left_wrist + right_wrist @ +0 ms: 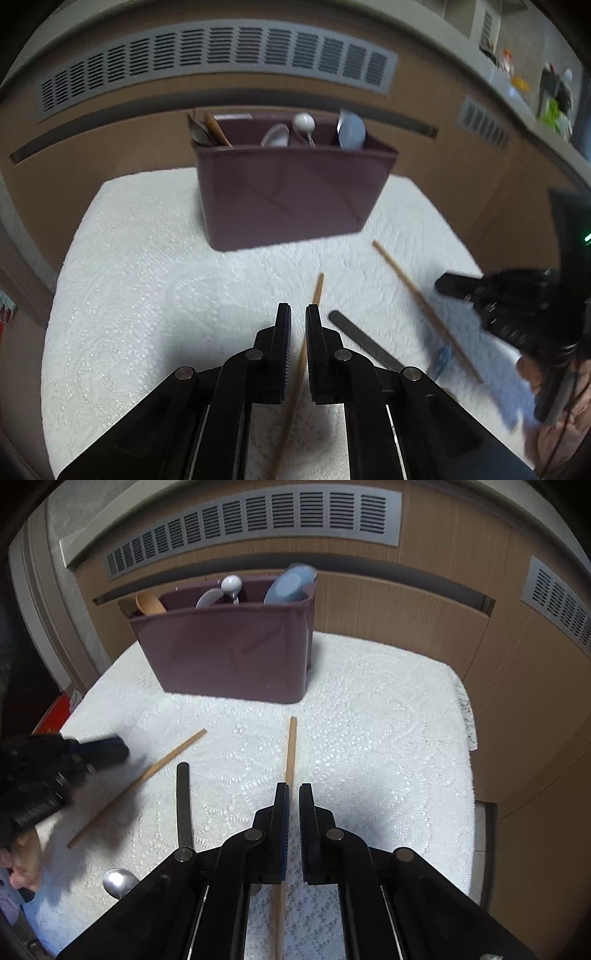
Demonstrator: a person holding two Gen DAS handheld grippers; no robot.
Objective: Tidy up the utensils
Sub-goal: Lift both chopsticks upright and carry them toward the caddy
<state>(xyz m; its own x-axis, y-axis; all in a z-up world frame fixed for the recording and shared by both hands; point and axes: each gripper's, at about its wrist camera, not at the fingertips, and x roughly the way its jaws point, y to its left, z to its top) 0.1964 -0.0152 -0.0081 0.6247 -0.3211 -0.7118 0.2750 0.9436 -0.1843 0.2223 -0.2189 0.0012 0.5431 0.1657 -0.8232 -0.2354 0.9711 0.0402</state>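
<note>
Two grippers, left gripper [297, 314] and right gripper [294, 794], are each pinching one wooden chopstick [317, 291] [291, 746]; next comes lifting both toward the purple caddy [291, 192] at upper centre.

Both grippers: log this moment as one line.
left gripper: shut on chopstick | right gripper: shut on other chopstick | purple bin: upright on white cloth

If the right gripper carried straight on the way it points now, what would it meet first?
Most likely the white cloth: the right gripper, shut on a wooden chopstick, points steeply down at bare cloth. The purple utensil holder stands farther off, though depth is unclear.
</note>
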